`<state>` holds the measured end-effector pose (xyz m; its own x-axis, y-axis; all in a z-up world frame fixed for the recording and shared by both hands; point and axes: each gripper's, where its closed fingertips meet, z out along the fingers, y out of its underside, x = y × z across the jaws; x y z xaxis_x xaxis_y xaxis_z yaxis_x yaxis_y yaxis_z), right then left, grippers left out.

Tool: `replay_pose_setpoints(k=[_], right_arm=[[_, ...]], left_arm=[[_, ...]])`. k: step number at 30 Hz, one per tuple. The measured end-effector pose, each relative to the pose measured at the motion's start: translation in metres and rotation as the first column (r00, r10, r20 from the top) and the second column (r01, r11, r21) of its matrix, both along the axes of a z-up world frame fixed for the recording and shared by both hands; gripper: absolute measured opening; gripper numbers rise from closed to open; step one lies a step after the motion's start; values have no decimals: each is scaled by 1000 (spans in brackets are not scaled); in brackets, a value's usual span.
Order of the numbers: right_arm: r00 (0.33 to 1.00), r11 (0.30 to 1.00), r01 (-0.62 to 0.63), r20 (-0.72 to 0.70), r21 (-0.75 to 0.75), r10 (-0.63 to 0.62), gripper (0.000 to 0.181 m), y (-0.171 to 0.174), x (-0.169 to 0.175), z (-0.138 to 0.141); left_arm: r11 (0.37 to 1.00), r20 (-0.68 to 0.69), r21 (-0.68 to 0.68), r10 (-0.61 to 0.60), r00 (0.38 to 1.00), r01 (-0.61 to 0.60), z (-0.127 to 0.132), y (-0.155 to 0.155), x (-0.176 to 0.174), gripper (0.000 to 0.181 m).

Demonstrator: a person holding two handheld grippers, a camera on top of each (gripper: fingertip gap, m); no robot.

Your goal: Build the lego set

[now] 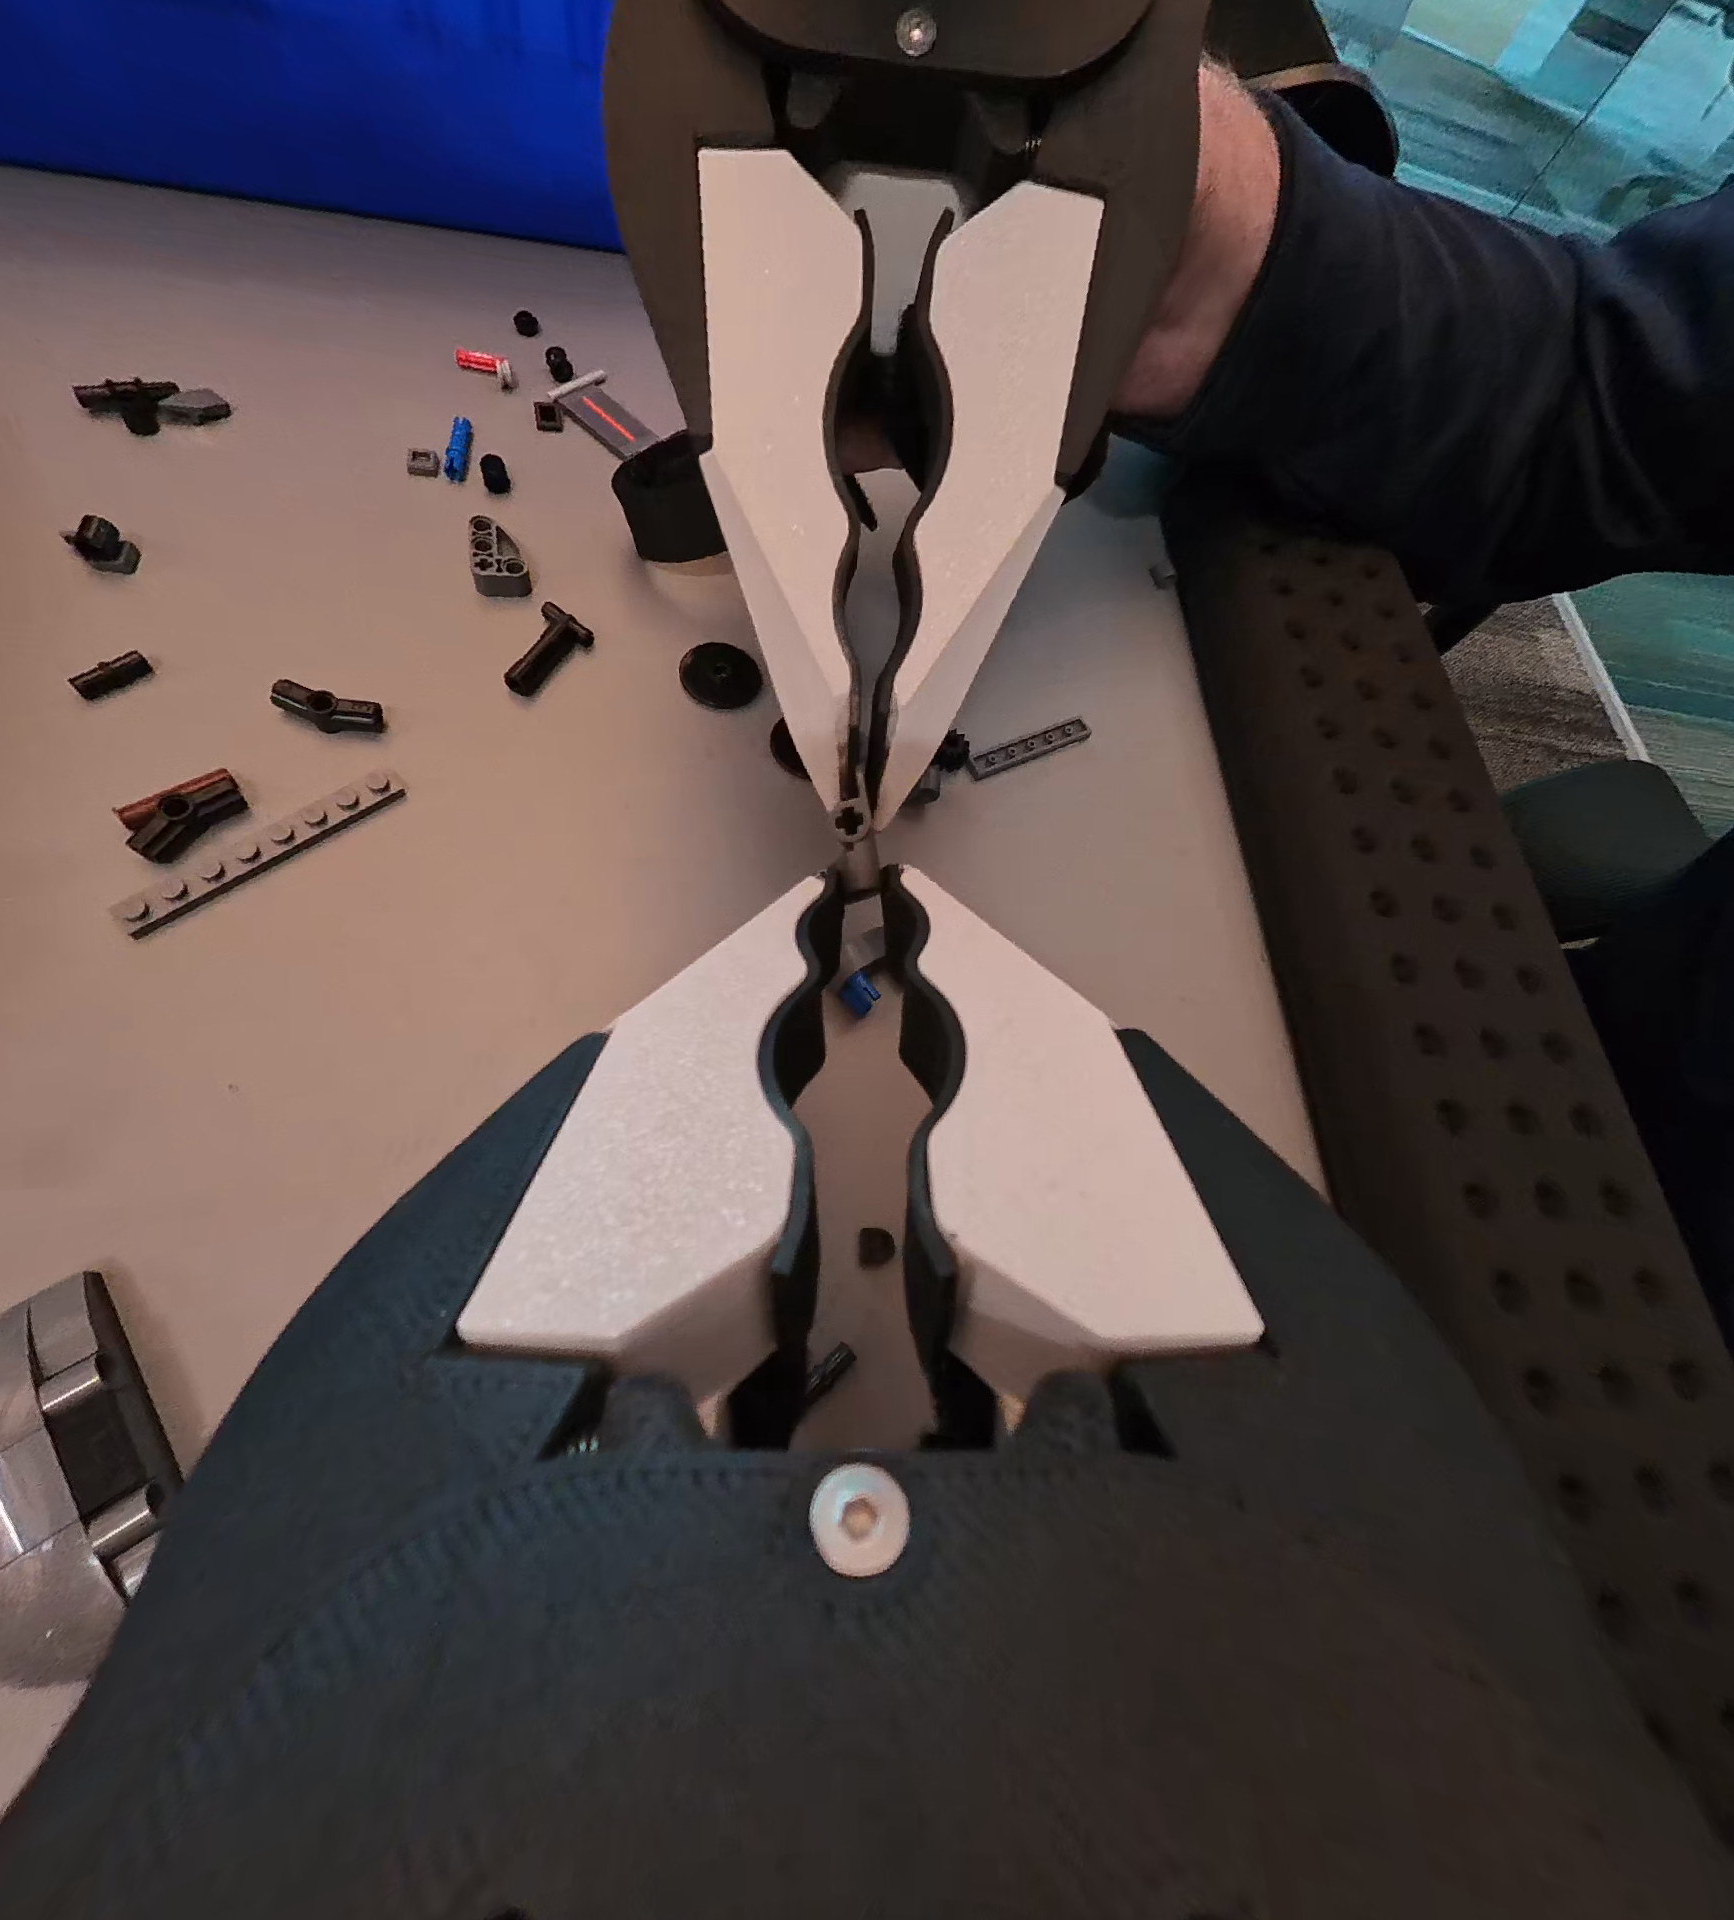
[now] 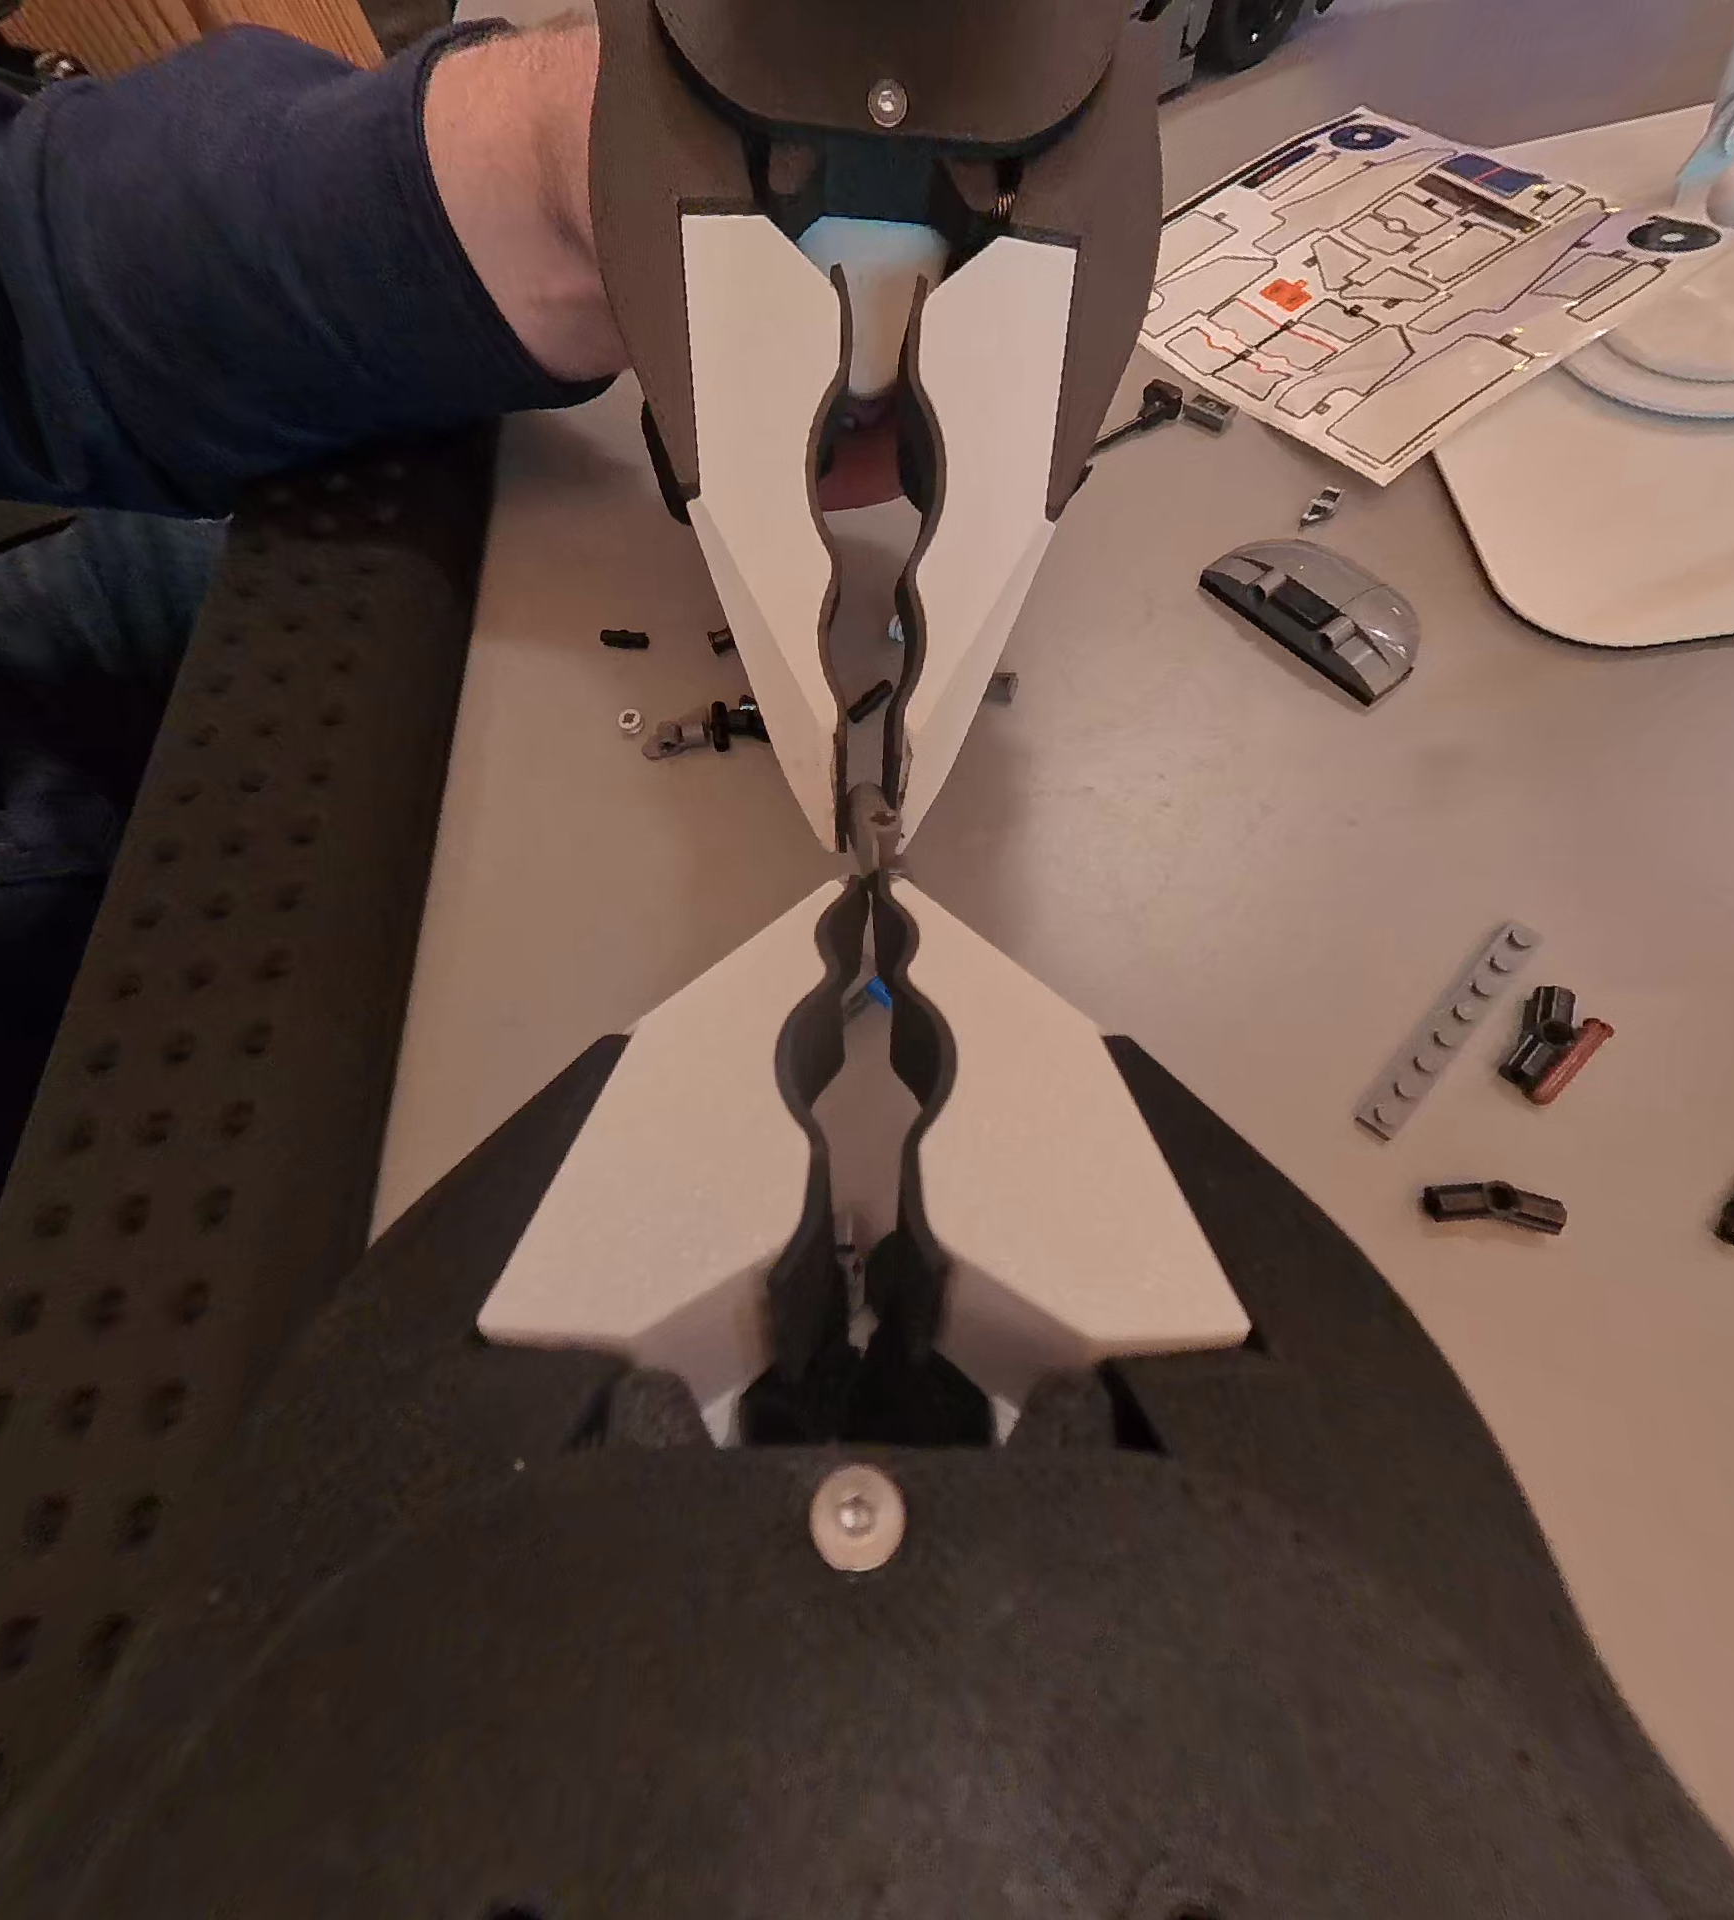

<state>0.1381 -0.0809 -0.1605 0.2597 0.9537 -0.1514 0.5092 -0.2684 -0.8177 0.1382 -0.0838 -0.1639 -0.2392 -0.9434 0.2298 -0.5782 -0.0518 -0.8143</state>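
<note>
1. Left gripper, nearest in the left wrist view: fingers pinched on the lower end of a small grey connector piece, held above the table near its right edge.
2. Right gripper meets it tip to tip from the far side, clamped on the piece's upper end, where a cross-shaped hole faces the camera. In the right wrist view the right gripper sits nearest, the left gripper opposite.
3. Table: plain light grey top, matte. A black perforated chair back runs along its right edge.
4. Near left corner: a grey curved sub-assembly with black inner parts.
5. Mid left: a long grey studded plate, just beside a black-and-brown connector; black pins and connectors scattered well apart beyond.
6. Farther: a grey rounded beam, a blue pin, a black tyre partly hidden by the right gripper.
7. Right wrist view: a sticker sheet lies toward the far side, overlapping a white stand base.
8. Room: blue panel behind the table's far edge; teal patterned floor at right.
</note>
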Motion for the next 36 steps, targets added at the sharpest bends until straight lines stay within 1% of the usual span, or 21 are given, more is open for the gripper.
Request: replay_pose_setpoints(k=[7, 15, 22, 26, 32, 36], right_arm=[[999, 1000, -5, -32, -25, 4, 0, -1, 0, 4], [998, 999, -1, -57, -43, -2, 0, -1, 0, 7], [999, 1000, 1, -41, -7, -1, 3, 0, 1, 8], [1000, 1000, -3, -21, -7, 3, 1, -1, 1, 5], [999, 1000, -6, -32, -12, 6, 0, -2, 1, 6], [999, 1000, 7, -48, -24, -8, 0, 0, 2, 8]], left_arm=[[999, 15, -37, -2, 1000, 3, 4, -1, 0, 4], [999, 25, -35, 7, 1000, -6, 7, 0, 1, 5], [1000, -10, -6, 8, 1000, -9, 1, 1, 0, 5], [1000, -22, 1, 6, 1000, -6, -2, 0, 0, 4], [1000, -9, 3, 9, 1000, -9, 0, 0, 0, 4], [1000, -2, 5, 15, 1000, -15, 2, 2, 0, 13]])
